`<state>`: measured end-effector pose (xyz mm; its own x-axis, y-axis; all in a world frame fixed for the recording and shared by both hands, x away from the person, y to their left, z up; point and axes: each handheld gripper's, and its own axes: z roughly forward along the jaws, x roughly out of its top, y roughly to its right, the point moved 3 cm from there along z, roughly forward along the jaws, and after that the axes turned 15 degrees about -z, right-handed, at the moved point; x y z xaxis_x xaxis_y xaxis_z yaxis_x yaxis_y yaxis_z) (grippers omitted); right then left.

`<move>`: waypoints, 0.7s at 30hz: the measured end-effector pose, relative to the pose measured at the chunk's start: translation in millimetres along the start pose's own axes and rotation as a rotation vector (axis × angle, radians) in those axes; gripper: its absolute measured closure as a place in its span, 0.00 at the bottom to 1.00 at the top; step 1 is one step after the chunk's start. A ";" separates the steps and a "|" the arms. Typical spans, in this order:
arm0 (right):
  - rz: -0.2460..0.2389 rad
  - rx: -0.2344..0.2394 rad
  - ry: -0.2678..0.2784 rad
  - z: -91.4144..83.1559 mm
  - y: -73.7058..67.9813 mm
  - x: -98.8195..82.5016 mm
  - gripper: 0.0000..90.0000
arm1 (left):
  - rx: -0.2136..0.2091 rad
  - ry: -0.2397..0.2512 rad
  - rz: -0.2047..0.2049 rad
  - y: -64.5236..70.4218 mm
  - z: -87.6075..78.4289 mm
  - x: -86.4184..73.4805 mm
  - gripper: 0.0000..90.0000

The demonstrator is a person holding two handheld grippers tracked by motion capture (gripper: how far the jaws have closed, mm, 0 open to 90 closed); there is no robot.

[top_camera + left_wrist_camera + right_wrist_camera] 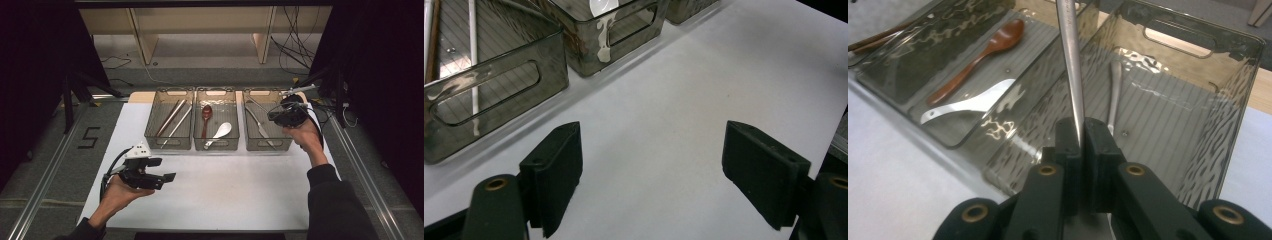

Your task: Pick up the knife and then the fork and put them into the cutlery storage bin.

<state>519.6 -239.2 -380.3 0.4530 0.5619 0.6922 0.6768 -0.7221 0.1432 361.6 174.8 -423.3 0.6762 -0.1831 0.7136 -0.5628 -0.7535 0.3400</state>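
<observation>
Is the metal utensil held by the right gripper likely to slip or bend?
The metal utensil looks stiff: its handle runs straight from the shut right gripper. Its polished, narrow surface probably makes it slippery, so it may pivot. It seems light, held above the right bin.

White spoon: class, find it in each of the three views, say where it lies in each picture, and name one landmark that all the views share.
High view: the white spoon lies just below centre, in the front half of the middle bin.
Left gripper view: it is at the top edge, left of centre, inside that bin.
Right gripper view: it is left of centre, left of the metal utensil.
Shared landmark: the middle bin.
</observation>
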 end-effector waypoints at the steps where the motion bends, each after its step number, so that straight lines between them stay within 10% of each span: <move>1: 0.004 -0.001 -0.004 1.9 0.8 0.8 0.96 | -0.001 -0.003 0.001 0.3 0.3 -0.4 0.26; 21: 0.075 -0.059 -0.087 35.2 13.0 -0.5 0.96 | -0.031 0.034 0.008 2.5 -2.0 -1.1 0.24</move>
<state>548.6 -234.7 -403.8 0.5511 0.5365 0.6391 0.6052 -0.7843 0.1365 358.6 174.4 -422.0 0.6550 -0.1673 0.7369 -0.5834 -0.7317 0.3525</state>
